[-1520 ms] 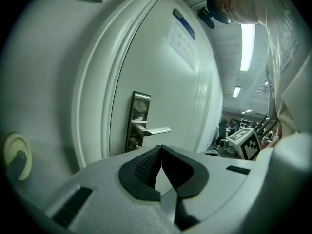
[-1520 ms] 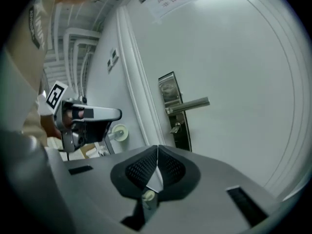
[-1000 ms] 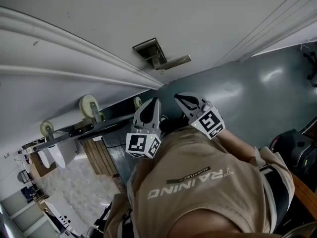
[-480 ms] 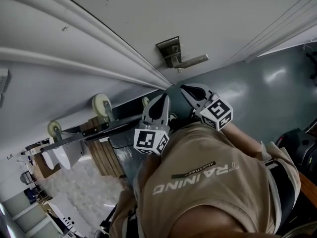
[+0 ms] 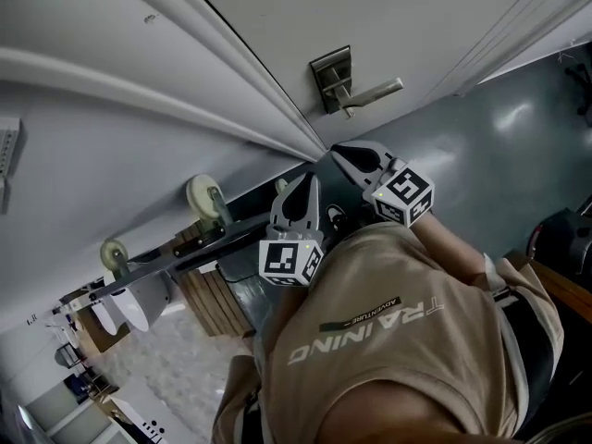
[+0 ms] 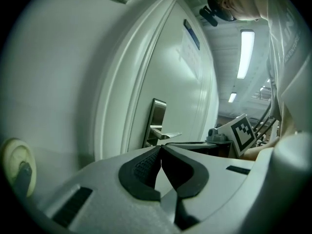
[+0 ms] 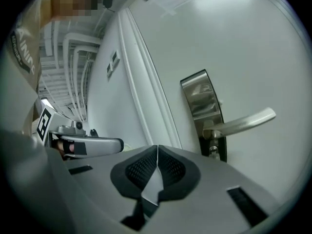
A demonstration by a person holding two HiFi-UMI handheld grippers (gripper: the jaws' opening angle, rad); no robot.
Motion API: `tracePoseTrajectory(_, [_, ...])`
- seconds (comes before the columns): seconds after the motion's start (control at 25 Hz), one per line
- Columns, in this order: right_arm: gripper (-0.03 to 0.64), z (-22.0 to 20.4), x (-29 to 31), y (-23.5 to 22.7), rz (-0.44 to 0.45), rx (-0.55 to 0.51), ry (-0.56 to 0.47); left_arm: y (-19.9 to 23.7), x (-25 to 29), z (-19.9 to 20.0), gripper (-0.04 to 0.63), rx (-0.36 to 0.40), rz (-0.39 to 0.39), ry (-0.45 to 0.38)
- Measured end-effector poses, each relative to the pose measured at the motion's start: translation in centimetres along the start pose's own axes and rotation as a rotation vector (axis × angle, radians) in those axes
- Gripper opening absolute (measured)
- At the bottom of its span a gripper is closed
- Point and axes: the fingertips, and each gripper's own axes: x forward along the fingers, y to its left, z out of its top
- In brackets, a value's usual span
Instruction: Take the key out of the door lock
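Door point(image 5: 370, 7): white and flat, filling the top of the head view. Approach step, by the look of it, with nothing touched yet.
Door frame point(image 5: 231, 58): raised moulding running close beside the lock. A hard edge to stay clear of on that side.
Left gripper point(image 5: 310, 183): low in front of the door, well short of the lock. Pads point(image 6: 144, 167) closed tip to tip on nothing.
Right gripper point(image 5: 344, 155): the nearer of the two, below the lever and apart from it. Pads point(image 7: 141, 169) pressed together, empty. Probably the one to go in, which calls for opening first, then rising to the key and pinching its head.
Lock plate point(image 7: 197, 96): tall metal plate on the door face, dark at the lower end.
Lever handle point(image 7: 243, 122): sticking out sideways away from the frame, just above the keyhole. Little room from above, then; open room from below and straight out from the door.
Key point(image 7: 213, 151): small metal stub under the lever, seated in the lock. Too small to read its turn. Likely a straight pull outward along its own line, without knocking the lever.
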Motion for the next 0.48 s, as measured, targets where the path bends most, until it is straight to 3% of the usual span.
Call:
tracePoseTrajectory(0.2, [0.014,0.0,-0.5,1.2,0.033,-0.019,0.024,0.0,-0.3,-1.0,0.006,-0.036,-0.028,0.019])
tracePoseTrajectory(0.32, [0.014,0.9,-0.5,0.1,0.028,-0.044,0.005,0.7,0.5,0.5,0.006,-0.013,0.010,-0.025])
tracePoseTrajectory(0.48, [0.014,1.9,-1.7,-1.4,0.026,-0.033,-0.050,0.0,1.4,2.7,0.006,0.007,-0.015,-0.082])
